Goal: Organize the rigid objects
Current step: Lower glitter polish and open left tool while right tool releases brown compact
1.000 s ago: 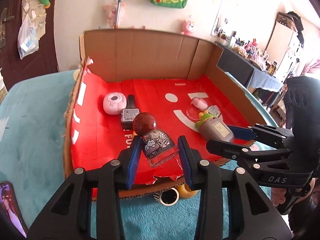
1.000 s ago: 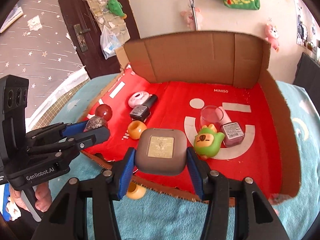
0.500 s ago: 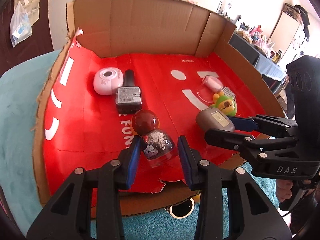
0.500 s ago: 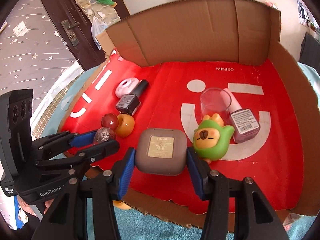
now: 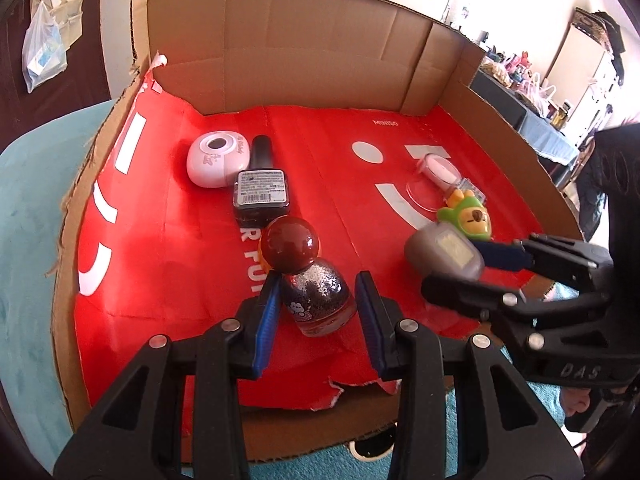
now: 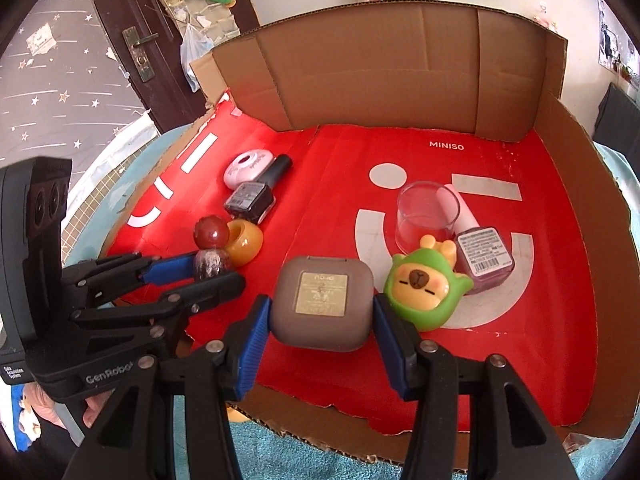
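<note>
1. Left gripper (image 5: 316,304) stands spread around the glitter bottle (image 5: 318,300); there is a gap at each pad, and the bottle lies on the red liner (image 5: 160,264) at 6 o'clock of the cardboard tray (image 5: 288,40). Its dark red ball cap (image 5: 294,244) points toward 12, touching the amber ring (image 6: 244,242).
2. Right gripper (image 6: 320,320) is pinching the grey compact (image 6: 322,302) at the tray's near edge, just beside the green capybara toy (image 6: 424,292) at its 3 o'clock.
3. Judgement: back the left gripper out straight toward 6, so the pads do not roll the bottle.
4. Set the compact flat before parting the pads; keep clear of the toy and the glass cup (image 6: 426,216) at 1 o'clock.
</note>
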### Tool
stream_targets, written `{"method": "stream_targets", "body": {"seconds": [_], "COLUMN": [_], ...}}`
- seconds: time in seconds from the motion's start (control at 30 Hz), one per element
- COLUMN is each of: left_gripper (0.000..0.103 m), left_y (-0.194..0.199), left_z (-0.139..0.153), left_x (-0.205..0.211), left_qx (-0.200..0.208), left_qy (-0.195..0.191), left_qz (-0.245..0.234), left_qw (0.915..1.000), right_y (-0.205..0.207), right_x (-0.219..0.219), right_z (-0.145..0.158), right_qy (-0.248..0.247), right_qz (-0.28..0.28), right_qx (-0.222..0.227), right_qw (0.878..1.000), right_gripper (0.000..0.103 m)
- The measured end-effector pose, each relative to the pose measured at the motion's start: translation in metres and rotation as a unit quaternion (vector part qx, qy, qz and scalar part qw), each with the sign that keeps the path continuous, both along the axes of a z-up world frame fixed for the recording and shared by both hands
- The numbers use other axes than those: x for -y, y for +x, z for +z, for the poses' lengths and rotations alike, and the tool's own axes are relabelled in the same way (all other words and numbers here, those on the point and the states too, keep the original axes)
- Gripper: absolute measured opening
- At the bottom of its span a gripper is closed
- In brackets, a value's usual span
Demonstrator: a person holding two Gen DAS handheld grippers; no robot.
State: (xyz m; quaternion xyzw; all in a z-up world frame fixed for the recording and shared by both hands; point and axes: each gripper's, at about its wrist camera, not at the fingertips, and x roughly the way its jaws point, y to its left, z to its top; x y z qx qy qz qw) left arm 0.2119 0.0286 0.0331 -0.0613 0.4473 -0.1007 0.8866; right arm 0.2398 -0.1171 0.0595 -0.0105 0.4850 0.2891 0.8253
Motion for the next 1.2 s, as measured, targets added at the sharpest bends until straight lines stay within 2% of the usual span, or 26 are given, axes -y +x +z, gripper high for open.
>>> {"method": "stream_targets", "body": {"seconds": [0.1,0.33,0.47,0.7,0.9,1.0,1.1,1.2], "left_gripper": [0.035,0.035,0.035,0.036,0.036,0.046,0.049,0.058], "left_y": [0.002,0.006,0.010,0.008,0.007,0.006,0.004,0.003], "left_z": [0.000,0.001,0.001,0.000,0.001,0.003,0.007,0.010], "left_x": [-0.001,0.000,0.001,0.001,0.004,0.002,0.001,0.000], "left_qx": [0.000,0.001,0.002,0.002,0.004,0.006,0.011,0.020], "left_qy": [-0.001,0.000,0.000,0.000,0.016,0.018,0.016,0.019], "left_qz": [0.001,0.008,0.011,0.011,0.013,0.015,0.018,0.020], "left_qw": [1.0000,1.0000,0.9999,0.9999,0.9998,0.9997,0.9996,0.9994], "right_y": [-0.001,0.006,0.007,0.007,0.009,0.007,0.005,0.003], "right_x": [0.000,0.014,0.019,0.020,0.019,0.020,0.021,0.022], "right_z": [-0.006,-0.005,-0.006,-0.009,-0.009,-0.008,-0.006,-0.002], "right_qy": [-0.003,-0.044,-0.051,-0.054,-0.052,-0.050,-0.046,-0.044], "right_qz": [0.003,-0.046,-0.054,-0.054,-0.057,-0.058,-0.059,-0.059], "right_qx": [-0.011,0.034,0.042,0.038,0.035,0.036,0.038,0.042], "right_qw": [1.000,0.997,0.996,0.996,0.996,0.996,0.996,0.996], "right_gripper": [0.054,0.054,0.054,0.054,0.054,0.054,0.054,0.055]}}
